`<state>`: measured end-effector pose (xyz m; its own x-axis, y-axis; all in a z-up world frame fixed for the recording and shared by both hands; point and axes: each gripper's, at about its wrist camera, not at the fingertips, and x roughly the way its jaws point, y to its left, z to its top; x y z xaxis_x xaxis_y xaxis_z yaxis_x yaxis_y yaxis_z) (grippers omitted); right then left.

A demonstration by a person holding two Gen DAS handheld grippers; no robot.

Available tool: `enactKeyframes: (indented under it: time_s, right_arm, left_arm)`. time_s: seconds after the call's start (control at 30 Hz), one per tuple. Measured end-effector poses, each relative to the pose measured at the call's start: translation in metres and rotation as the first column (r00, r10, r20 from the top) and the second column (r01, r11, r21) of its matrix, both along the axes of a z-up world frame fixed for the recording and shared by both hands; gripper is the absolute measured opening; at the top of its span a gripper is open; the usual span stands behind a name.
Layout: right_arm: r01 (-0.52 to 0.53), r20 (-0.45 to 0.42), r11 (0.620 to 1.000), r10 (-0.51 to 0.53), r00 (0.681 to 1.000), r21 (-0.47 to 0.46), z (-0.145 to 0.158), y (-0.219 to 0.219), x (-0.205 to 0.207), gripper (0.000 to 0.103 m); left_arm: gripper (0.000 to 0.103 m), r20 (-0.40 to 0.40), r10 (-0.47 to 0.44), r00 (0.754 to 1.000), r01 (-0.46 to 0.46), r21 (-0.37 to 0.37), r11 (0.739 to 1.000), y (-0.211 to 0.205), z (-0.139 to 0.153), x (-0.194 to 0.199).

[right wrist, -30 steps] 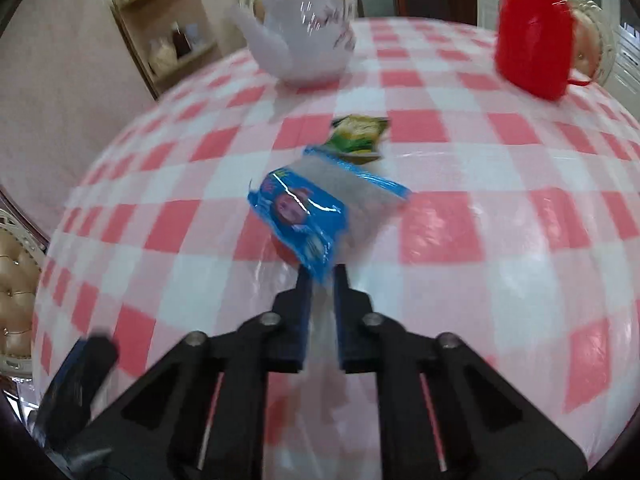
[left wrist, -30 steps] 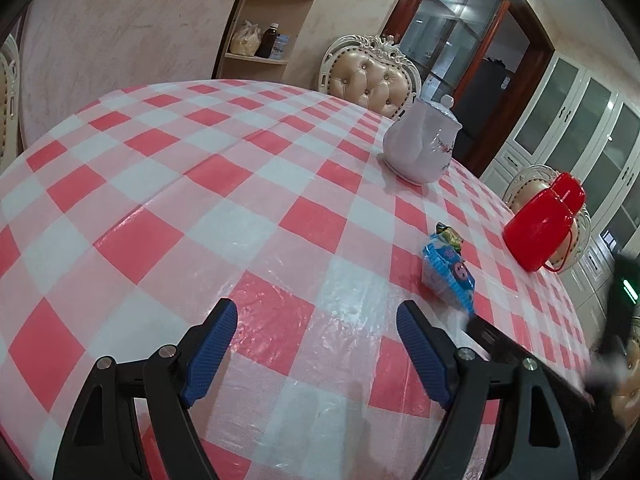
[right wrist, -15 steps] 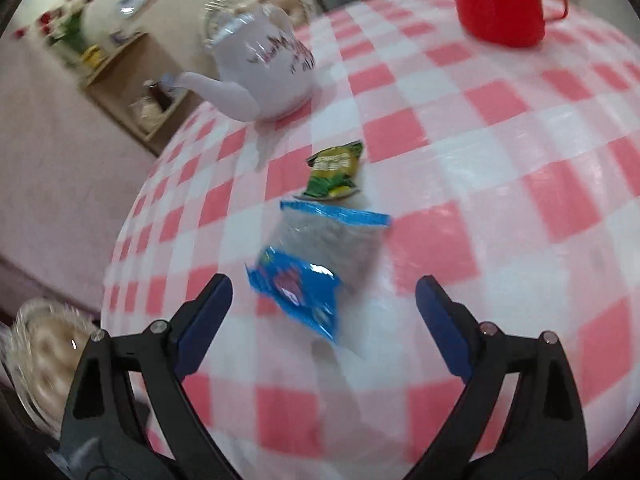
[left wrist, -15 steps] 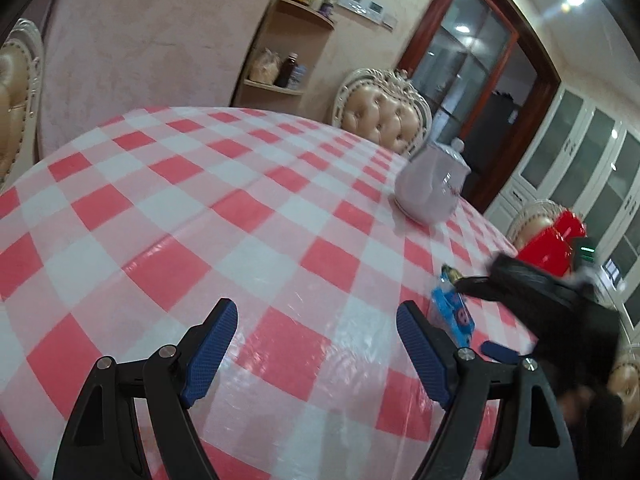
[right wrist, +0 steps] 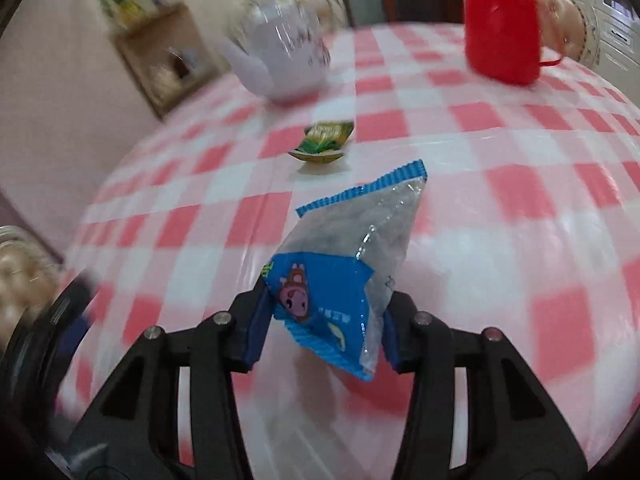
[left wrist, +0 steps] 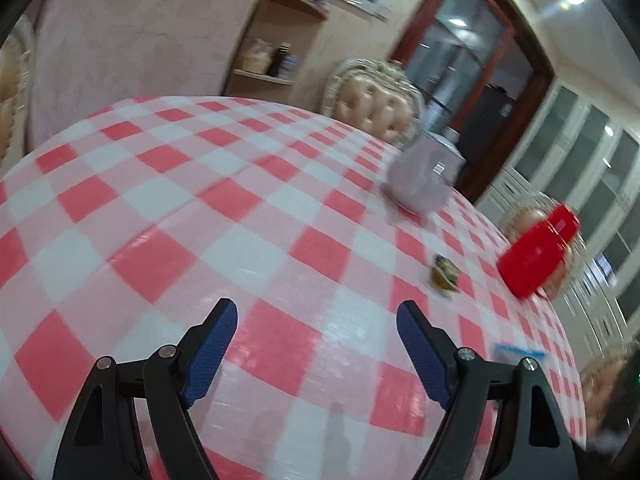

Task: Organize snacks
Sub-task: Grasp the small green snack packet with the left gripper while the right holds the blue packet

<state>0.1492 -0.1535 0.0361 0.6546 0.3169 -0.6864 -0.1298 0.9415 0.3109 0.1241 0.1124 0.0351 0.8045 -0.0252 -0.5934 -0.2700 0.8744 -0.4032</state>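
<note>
My right gripper [right wrist: 326, 320] is shut on a blue and clear snack packet [right wrist: 348, 264], gripping its printed near end; the packet's far end points away over the table. A small green and yellow snack packet [right wrist: 324, 142] lies on the red-and-white checked tablecloth [right wrist: 520, 184] beyond it, and also shows in the left wrist view [left wrist: 445, 273]. My left gripper [left wrist: 316, 344] is open and empty, low over the tablecloth [left wrist: 160, 216]. A blue packet edge [left wrist: 518, 348] shows at the right of the left wrist view.
A white teapot [right wrist: 280, 56] [left wrist: 422, 184] and a red jug [right wrist: 502, 28] [left wrist: 538, 254] stand at the far side of the table. Padded chairs [left wrist: 376, 104] and a wooden shelf [left wrist: 276, 52] stand behind it.
My right gripper, open over the blue packet half a second ago, has closed on its near end. The left gripper has swung its view left; it stays open.
</note>
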Motion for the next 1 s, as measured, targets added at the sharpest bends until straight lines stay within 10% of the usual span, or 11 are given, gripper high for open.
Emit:
enactKeyframes:
  time_s: [0.33, 0.63, 0.8, 0.93, 1.0]
  right_arm:
    - [0.148, 0.009, 0.956, -0.155, 0.988, 0.255, 0.004, -0.105, -0.082, 0.051]
    - [0.127, 0.026, 0.950, -0.140, 0.990, 0.285, 0.019, -0.102, -0.083, 0.052]
    - [0.126, 0.023, 0.953, -0.138, 0.990, 0.274, 0.018, -0.100, -0.083, 0.052]
    - [0.118, 0.016, 0.963, -0.126, 0.992, 0.243, 0.014, -0.090, -0.081, 0.052]
    - [0.116, 0.016, 0.967, -0.123, 0.992, 0.226, 0.012, -0.087, -0.079, 0.052]
  left_arm:
    - [0.085, -0.016, -0.264, 0.964, 0.264, 0.057, 0.963, -0.089, -0.002, 0.057]
    - [0.085, -0.196, -0.354, 0.915, 0.398, 0.276, 0.875, -0.155, -0.019, 0.183]
    - [0.084, -0.232, -0.389, 0.892, 0.439, 0.235, 0.867, -0.155, -0.026, 0.214]
    - [0.040, -0.241, -0.447, 0.861, 0.496, 0.211, 0.842, -0.160, -0.029, 0.216]
    - [0.037, -0.227, -0.465, 0.856, 0.512, 0.239, 0.825, -0.164, -0.026, 0.209]
